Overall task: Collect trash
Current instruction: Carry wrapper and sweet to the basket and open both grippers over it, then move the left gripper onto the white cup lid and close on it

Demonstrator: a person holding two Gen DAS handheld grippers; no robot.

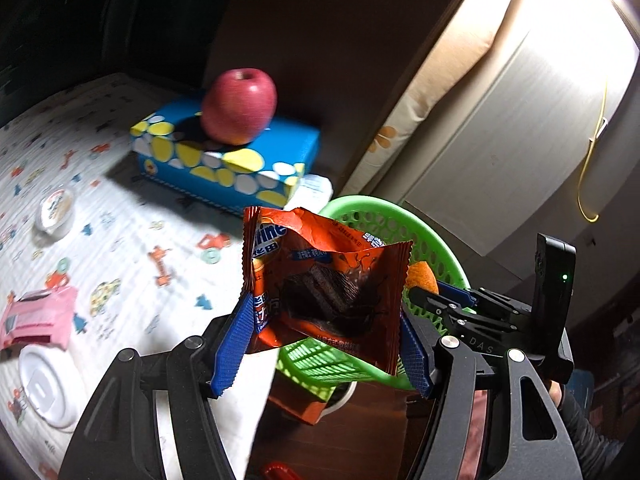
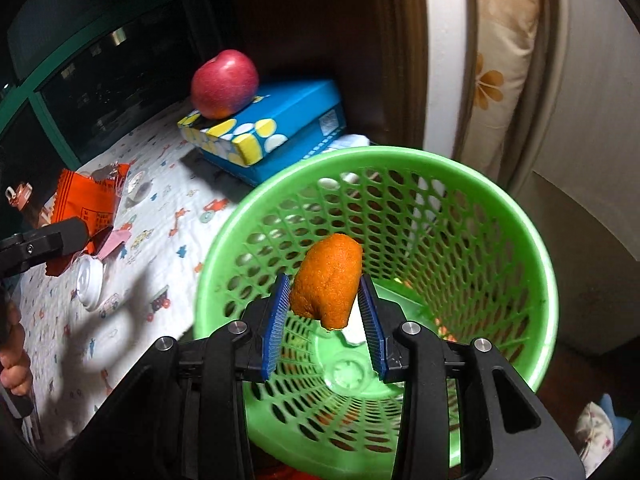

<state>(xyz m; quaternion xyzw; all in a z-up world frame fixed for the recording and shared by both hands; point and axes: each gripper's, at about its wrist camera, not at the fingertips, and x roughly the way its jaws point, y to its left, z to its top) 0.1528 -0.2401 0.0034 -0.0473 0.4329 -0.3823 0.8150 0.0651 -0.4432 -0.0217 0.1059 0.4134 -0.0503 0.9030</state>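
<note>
My left gripper point(image 1: 326, 320) is clenched on an orange snack wrapper point(image 1: 326, 280), one blue pad point(image 1: 232, 344) against each side edge. The wrapper hangs roughly square-on to the left wrist camera, printed face toward the lens, its torn top edge pointing up and away from the fingers. Its long axis runs nearly upright, tilted slightly. It sits in the air in front of the near rim of the green basket point(image 1: 420, 232), over the edge where the patterned tablecloth point(image 1: 120, 220) ends.

My right gripper point(image 2: 326, 312) grasps a piece of orange peel point(image 2: 326, 280) between its blue pads point(image 2: 276, 320). The peel's long axis runs upward and slightly right, its rounded end pointing away from the fingers and its lower end near the pad roots. A white inner side shows at its lower right. It hangs over the basket's open mouth; the basket's floor shows below it through the fingers.

From the right wrist view, the wrapper appears at the left edge, held off the cloth.

On the cloth: a blue tissue box point(image 1: 224, 156) with a red apple point(image 1: 239, 106) resting on top, a small sealed cup point(image 1: 54, 210), a white lid point(image 1: 40, 388) and a pink toy car point(image 1: 38, 320). The basket stands just beside the tissue box's right end.
</note>
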